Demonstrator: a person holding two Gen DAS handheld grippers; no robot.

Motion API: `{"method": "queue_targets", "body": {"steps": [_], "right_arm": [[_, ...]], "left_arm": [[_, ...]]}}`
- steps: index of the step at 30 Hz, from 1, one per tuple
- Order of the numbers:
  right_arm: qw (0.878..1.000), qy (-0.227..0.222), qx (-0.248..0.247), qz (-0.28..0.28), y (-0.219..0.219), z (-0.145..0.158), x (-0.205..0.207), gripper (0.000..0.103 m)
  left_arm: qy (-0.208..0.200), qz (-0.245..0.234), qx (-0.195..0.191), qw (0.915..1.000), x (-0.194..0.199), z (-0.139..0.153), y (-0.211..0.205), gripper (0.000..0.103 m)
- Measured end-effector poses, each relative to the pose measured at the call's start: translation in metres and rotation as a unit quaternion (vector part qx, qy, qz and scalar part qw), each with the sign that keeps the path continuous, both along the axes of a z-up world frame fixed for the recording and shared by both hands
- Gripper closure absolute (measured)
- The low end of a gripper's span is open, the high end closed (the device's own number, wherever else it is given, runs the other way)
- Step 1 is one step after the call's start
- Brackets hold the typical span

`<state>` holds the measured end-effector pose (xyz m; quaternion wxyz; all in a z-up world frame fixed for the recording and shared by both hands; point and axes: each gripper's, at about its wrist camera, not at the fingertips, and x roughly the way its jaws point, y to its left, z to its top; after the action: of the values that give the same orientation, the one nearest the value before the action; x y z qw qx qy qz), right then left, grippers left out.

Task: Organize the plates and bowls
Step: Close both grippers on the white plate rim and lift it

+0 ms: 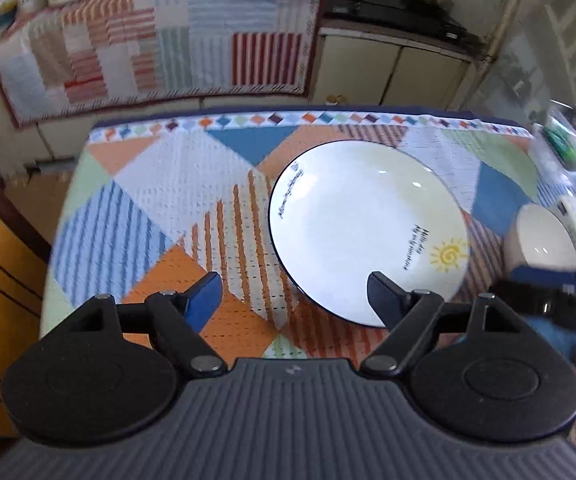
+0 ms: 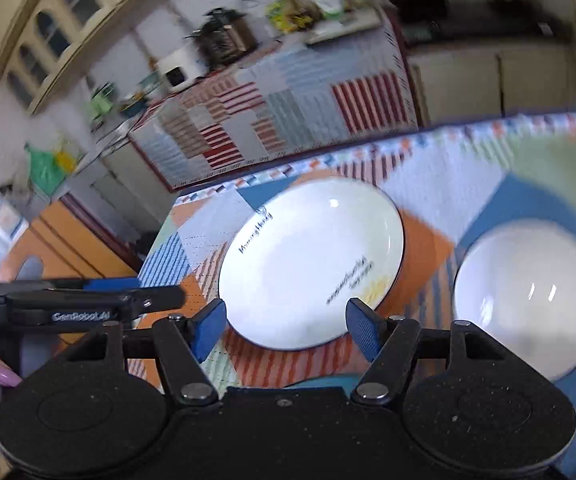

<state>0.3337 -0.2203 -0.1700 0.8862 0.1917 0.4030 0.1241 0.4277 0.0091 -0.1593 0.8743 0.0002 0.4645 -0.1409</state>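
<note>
Plate [image 1: 361,232] beside bowl [image 2: 527,300]; both grippers agape

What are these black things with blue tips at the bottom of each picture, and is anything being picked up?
There is no robot here: a person holds a hand-held gripper in each hand, each carrying a wide-angle camera that looks along its two blue-tipped fingers. One picture comes from the left hand-held gripper, the other from the right hand-held gripper. On the patchwork tablecloth lie a large white plate with a sun drawing and lettering, and to its right a smaller white bowl. Both grippers are open and hold nothing; each hangs near the plate's near edge.
</note>
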Motion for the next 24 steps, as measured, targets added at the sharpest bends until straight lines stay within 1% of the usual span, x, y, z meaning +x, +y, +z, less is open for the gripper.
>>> {"method": "queue_targets", "body": {"steps": [2,6,9,11,12,14,15,16,17,18,19,20,21,24], "right_arm": [[1.0,0.007,-0.002,-0.024,0.002,-0.01,0.002,0.031],[0.999,0.027,0.012,-0.043,-0.001,-0.03,0.009,0.031],[0.998,0.026,0.003,-0.06,-0.004,-0.041,0.015,0.033],[0.997,0.032,0.007,-0.073,-0.005,-0.048,0.018,0.034],[0.996,0.034,0.011,-0.076,-0.006,-0.051,0.02,0.038],[0.997,0.03,0.006,-0.077,-0.003,-0.056,0.023,0.043],[0.997,0.026,-0.001,-0.079,-0.002,-0.057,0.024,0.047],[0.997,0.02,-0.007,-0.08,-0.001,-0.059,0.026,0.052],[0.996,0.017,-0.01,-0.082,-0.002,-0.06,0.028,0.055],[0.996,0.02,-0.01,-0.084,-0.004,-0.062,0.031,0.062],[0.996,0.023,-0.005,-0.088,-0.008,-0.065,0.032,0.07],[0.995,0.027,0.0,-0.092,-0.012,-0.067,0.033,0.075],[0.995,0.031,0.002,-0.097,-0.015,-0.069,0.034,0.083],[0.995,0.03,0.009,-0.1,-0.016,-0.075,0.036,0.083]], "left_arm": [[0.006,0.007,-0.007,0.9999,0.008,-0.009,-0.002,0.024],[0.008,0.009,-0.018,0.9998,0.017,-0.026,-0.007,0.026],[0.008,0.026,-0.029,0.9992,0.022,-0.037,-0.007,0.027],[0.008,0.041,-0.038,0.9984,0.025,-0.044,-0.004,0.029],[0.01,0.05,-0.044,0.9977,0.027,-0.047,-0.002,0.035],[0.02,0.059,-0.055,0.9965,0.031,-0.054,0.002,0.04],[0.024,0.059,-0.061,0.9961,0.032,-0.057,0.003,0.044],[0.031,0.055,-0.064,0.996,0.034,-0.06,0.003,0.045],[0.037,0.048,-0.064,0.9961,0.035,-0.064,0.003,0.05],[0.038,0.048,-0.062,0.9962,0.035,-0.066,0.003,0.06],[0.038,0.052,-0.064,0.9959,0.034,-0.068,0.003,0.063],[0.041,0.052,-0.07,0.9953,0.034,-0.07,0.005,0.07],[0.045,0.051,-0.078,0.9946,0.035,-0.072,0.005,0.077],[0.053,0.057,-0.111,0.9908,0.035,-0.078,0.009,0.084]]}}
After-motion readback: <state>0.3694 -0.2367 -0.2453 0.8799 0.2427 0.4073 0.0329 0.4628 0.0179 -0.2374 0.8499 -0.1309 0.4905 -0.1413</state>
